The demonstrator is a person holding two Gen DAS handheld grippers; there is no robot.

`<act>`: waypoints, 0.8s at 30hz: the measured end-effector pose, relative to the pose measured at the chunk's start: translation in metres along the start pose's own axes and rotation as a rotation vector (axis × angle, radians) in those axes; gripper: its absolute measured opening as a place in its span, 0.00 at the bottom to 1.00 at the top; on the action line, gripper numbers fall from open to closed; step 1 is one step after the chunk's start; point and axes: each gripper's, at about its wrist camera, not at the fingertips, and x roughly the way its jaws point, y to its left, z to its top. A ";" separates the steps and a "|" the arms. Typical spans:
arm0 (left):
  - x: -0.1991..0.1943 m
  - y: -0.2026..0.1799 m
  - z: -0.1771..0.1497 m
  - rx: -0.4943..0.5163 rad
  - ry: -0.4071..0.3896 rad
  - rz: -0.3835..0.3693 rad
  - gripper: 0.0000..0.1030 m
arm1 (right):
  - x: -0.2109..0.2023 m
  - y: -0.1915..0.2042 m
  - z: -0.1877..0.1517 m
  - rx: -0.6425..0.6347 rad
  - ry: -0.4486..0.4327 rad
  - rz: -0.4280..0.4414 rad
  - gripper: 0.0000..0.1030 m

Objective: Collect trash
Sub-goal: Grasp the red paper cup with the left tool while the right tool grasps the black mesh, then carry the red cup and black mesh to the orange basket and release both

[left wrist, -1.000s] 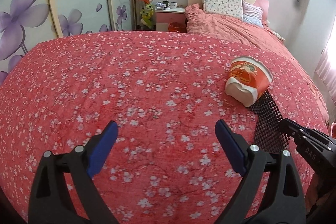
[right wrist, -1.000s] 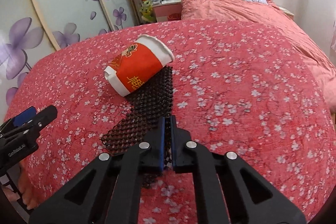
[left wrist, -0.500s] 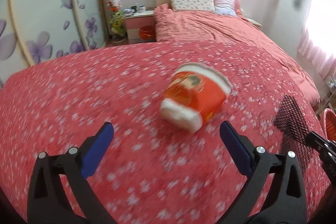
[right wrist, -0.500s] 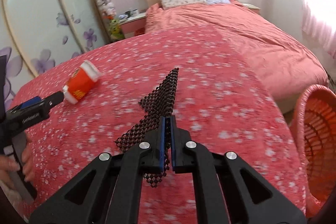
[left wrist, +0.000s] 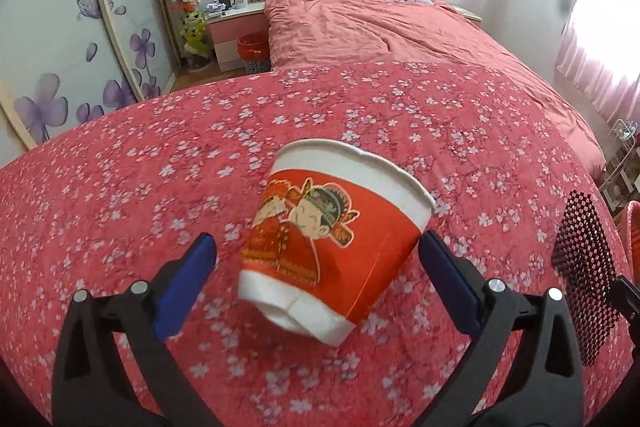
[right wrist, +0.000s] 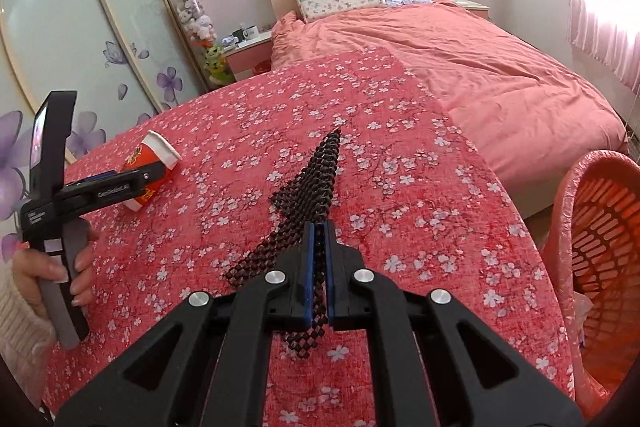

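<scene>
A red and white paper cup (left wrist: pixel 332 247) lies on its side on the red flowered cloth (left wrist: pixel 160 155). My left gripper (left wrist: pixel 318 263) is open with its blue pads on either side of the cup, the right pad close to its wall. The cup also shows in the right wrist view (right wrist: pixel 150 173), behind the left gripper (right wrist: pixel 132 181). My right gripper (right wrist: pixel 319 259) is shut on a black mesh strip (right wrist: pixel 316 179) and holds it above the cloth; the strip also shows in the left wrist view (left wrist: pixel 586 275).
An orange plastic basket (right wrist: pixel 600 243) stands on the floor at the right of the cloth-covered surface. A pink bed (left wrist: pixel 380 23) with pillows lies behind. A nightstand (left wrist: pixel 236 27) and sliding wardrobe doors (left wrist: pixel 60 27) are at the back left.
My left gripper has moved forward and the cup now lies between its open jaws. My right gripper has lifted the mesh strip off the cloth and swung right toward the basket.
</scene>
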 end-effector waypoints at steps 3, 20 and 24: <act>0.004 -0.004 0.003 0.013 -0.006 -0.009 0.95 | 0.001 -0.002 -0.002 0.001 0.003 0.001 0.05; -0.042 -0.016 -0.004 0.034 -0.088 0.012 0.84 | -0.029 0.002 0.001 0.002 -0.046 0.021 0.05; -0.067 -0.016 -0.009 0.017 -0.108 0.008 0.80 | -0.047 0.005 0.004 0.000 -0.077 0.029 0.05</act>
